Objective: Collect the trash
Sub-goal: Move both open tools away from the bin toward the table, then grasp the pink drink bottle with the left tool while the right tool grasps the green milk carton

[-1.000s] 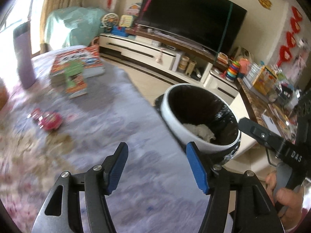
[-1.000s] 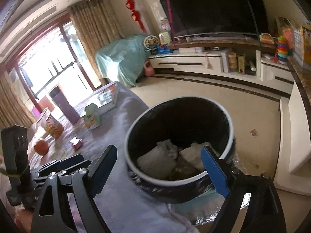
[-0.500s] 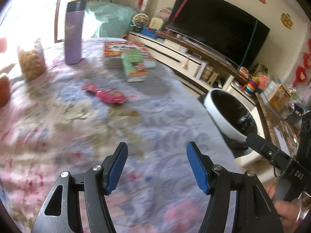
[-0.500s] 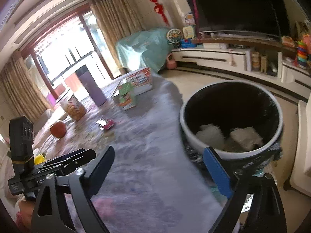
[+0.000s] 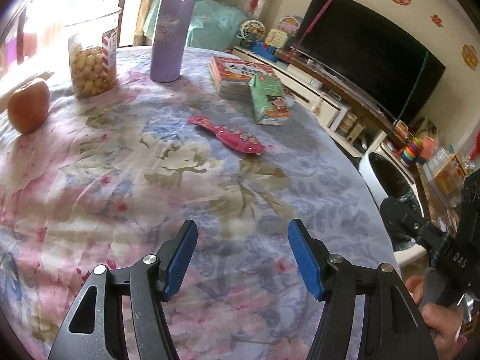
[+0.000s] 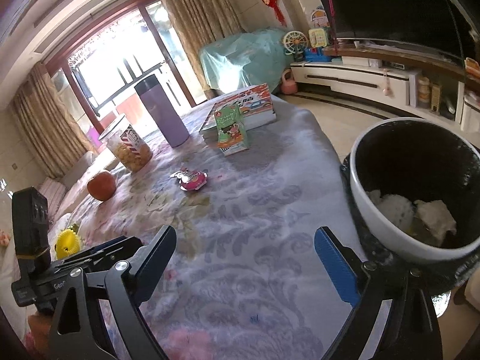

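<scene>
A crumpled pink snack wrapper (image 5: 229, 134) lies on the flowered tablecloth, also in the right wrist view (image 6: 192, 179). A white bin with a black liner (image 6: 387, 228) stands off the table's right edge, with white crumpled paper (image 6: 393, 207) inside; its rim shows in the left wrist view (image 5: 367, 171). My left gripper (image 5: 242, 259) is open and empty above the cloth, well short of the wrapper. My right gripper (image 6: 244, 265) is open and empty over the table's near right part, beside the bin.
On the table stand a purple flask (image 5: 171, 33), a snack jar (image 5: 91, 66), an orange fruit (image 5: 28, 106), a green carton (image 5: 268, 100) and a stack of books (image 5: 237, 73). A yellow toy (image 6: 67, 243) lies at the left. The TV stand (image 6: 375, 78) is beyond.
Both grippers have swung left, from over the bin to over the table. The wrapper and the table's objects have come into fuller view. Both stay open and empty.
</scene>
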Demonstrator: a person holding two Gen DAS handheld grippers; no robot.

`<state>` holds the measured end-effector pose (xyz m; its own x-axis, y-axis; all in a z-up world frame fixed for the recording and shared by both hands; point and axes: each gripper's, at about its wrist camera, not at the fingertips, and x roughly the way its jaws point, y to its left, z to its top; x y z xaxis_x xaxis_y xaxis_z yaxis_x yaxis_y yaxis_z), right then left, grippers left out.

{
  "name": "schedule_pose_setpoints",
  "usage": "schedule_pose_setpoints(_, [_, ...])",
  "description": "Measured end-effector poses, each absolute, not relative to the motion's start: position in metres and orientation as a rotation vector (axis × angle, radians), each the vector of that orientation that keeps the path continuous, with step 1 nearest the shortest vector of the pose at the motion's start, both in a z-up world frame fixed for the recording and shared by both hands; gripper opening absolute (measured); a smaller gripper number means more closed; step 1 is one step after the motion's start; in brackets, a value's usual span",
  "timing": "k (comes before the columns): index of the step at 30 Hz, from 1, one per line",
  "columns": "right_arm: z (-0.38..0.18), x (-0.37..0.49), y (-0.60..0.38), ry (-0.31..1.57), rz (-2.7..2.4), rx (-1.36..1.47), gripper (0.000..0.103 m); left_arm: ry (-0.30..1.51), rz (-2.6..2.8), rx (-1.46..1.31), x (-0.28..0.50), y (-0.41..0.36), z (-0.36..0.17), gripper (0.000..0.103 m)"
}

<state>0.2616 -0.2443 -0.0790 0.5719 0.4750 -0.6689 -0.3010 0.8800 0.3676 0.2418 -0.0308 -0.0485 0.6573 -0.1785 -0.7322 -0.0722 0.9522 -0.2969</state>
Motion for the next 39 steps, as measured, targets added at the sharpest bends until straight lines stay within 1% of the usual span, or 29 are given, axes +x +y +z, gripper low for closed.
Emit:
schedule_pose_setpoints(6, [-0.08, 0.284, -0.237, 0.859, 0.47, 0.226, 0.095, 0.868, -0.054, -0.304, 0.271, -0.035, -0.056, 0.062])
schedule_pose_setpoints(18, [-0.08, 0.34, -0.228, 0.853, 0.491, 0.228, 0.094, 0.889, -0.025, -0.329, 0.356, -0.039, -0.072, 0.063])
schedule_pose_setpoints(22, [-0.081, 0.355, -0.234, 0.849, 0.475, 0.241, 0.094, 0.905, -0.025, -0.354, 0.382, -0.041, -0.082, 0.066])
schedule_pose_setpoints(24, [-0.082, 0.361, -0.237, 0.849, 0.467, 0.249, 0.094, 0.903, 0.002, -0.321, 0.391, -0.045, -0.085, 0.066])
schedule_pose_setpoints(27, [-0.084, 0.369, -0.237, 0.853, 0.46, 0.257, 0.094, 0.893, 0.028, -0.267, 0.398, -0.049, -0.091, 0.061])
schedule_pose_setpoints(30, [-0.086, 0.376, -0.232, 0.869, 0.459, 0.259, 0.094, 0.88, 0.025, -0.254, 0.396, -0.046, -0.095, 0.043])
schedule_pose_setpoints(31, [-0.088, 0.379, -0.227, 0.879, 0.462, 0.256, 0.094, 0.881, 0.018, -0.258, 0.395, -0.042, -0.095, 0.035])
schedule_pose_setpoints(32, [-0.089, 0.381, -0.224, 0.884, 0.467, 0.253, 0.094, 0.884, 0.006, -0.266, 0.392, -0.038, -0.094, 0.032])
schedule_pose_setpoints(33, [-0.09, 0.383, -0.22, 0.889, 0.473, 0.249, 0.094, 0.882, -0.007, -0.279, 0.389, -0.032, -0.094, 0.026])
schedule_pose_setpoints(34, [-0.092, 0.385, -0.214, 0.892, 0.478, 0.242, 0.094, 0.885, -0.011, -0.28, 0.386, -0.027, -0.094, 0.016])
schedule_pose_setpoints(39, [-0.105, 0.397, -0.177, 0.901, 0.517, 0.171, 0.094, 0.884, -0.045, -0.269, 0.362, -0.008, -0.093, 0.015])
